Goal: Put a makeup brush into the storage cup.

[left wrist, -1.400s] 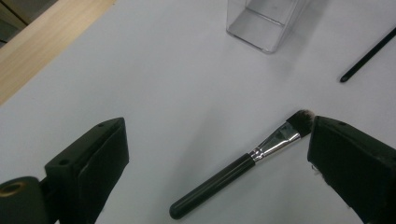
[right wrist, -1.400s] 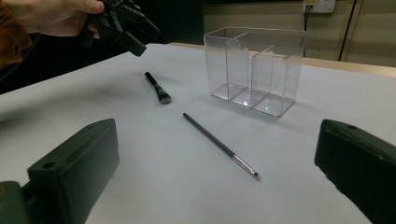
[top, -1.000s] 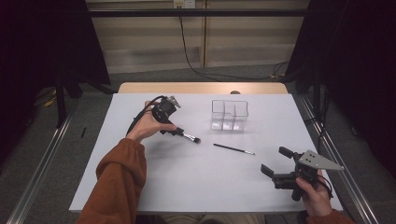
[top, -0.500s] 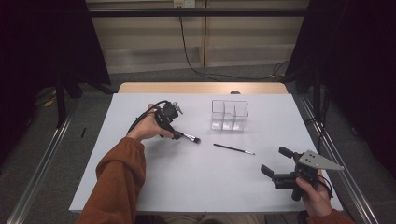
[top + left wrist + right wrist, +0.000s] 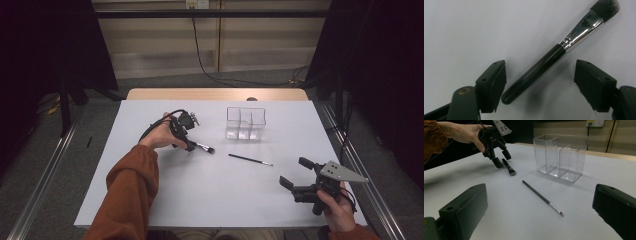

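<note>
While closing, left gripper [image 5: 540,83] straddles unmarked makeup brush [image 5: 544,66] ungrasped, right gripper [image 5: 296,175] released, no readable writing.

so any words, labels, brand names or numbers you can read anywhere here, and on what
None: no readable text in any view.
Makeup brush: black handle and silver ferrule carry no print that shows.
Thin brush: no marking that can be made out.
Clear organizer: plain, no label.
Grey plate on the right gripper: holes, no lettering.
Wall socket: too small and blurred to tell any marking.
</note>
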`<state>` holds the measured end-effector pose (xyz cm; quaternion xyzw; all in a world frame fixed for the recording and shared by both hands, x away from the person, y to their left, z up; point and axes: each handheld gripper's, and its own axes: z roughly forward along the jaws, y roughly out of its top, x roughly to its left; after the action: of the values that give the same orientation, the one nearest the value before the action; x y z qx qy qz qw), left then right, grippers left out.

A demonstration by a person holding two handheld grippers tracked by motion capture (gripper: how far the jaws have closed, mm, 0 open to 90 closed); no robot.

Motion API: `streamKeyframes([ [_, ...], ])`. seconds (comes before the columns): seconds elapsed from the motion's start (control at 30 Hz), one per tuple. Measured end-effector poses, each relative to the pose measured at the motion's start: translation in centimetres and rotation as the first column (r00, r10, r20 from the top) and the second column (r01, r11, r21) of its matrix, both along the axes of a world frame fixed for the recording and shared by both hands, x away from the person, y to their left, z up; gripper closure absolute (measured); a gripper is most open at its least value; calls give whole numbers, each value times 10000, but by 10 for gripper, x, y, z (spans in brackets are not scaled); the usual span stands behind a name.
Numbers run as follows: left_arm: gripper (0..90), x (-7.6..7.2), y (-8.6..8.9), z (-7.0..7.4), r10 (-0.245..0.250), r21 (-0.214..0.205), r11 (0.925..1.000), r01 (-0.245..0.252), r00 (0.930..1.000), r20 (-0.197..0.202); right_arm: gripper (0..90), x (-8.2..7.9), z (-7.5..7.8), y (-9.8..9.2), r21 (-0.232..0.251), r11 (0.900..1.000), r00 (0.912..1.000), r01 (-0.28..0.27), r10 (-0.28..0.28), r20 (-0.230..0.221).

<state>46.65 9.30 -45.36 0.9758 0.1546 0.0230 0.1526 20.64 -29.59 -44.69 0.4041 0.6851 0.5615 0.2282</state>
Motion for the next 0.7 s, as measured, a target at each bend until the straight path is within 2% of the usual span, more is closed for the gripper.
streamKeyframes([
  [0.07,300,0,0,-2,257,-171,9995,-259,9996,-122,0,0,0,0,-18,10000,10000,-19,19,1],
  [0.1,305,0,-1,-2,284,-243,9993,-288,9994,-185,0,0,0,0,-14,10000,10000,-41,41,3],
  [0.13,354,1,-1,-2,253,-256,9993,-262,9991,-350,0,0,0,0,-27,10000,10000,-51,51,8],
  [0.17,354,1,-1,-2,207,-261,9994,-218,9990,-404,0,0,0,0,-27,10000,10000,-51,51,8],
  [0.33,391,5,-1,0,-132,115,9998,138,9987,-493,0,0,-1,1,-100,9999,9999,-51,50,-99],
  [0.37,444,6,-2,0,-132,163,9998,141,9984,-555,0,0,-1,2,-112,9999,9999,-109,108,-104],
  [0.4,444,5,-3,1,-8,191,9998,18,9987,-512,0,0,-1,2,-112,9999,9999,-109,108,-104],
  [0.47,546,6,-4,3,-234,400,9989,258,9981,-578,0,0,-1,1,-84,9999,10000,-59,59,-70],
  [0.57,595,4,-5,2,-99,293,9995,116,9982,-588,0,0,-1,1,-80,9999,9999,-73,73,-85],
  [0.7,661,3,-6,2,-203,358,9991,223,9984,-536,0,0,-1,2,-104,9999,9999,-84,82,-110],
])
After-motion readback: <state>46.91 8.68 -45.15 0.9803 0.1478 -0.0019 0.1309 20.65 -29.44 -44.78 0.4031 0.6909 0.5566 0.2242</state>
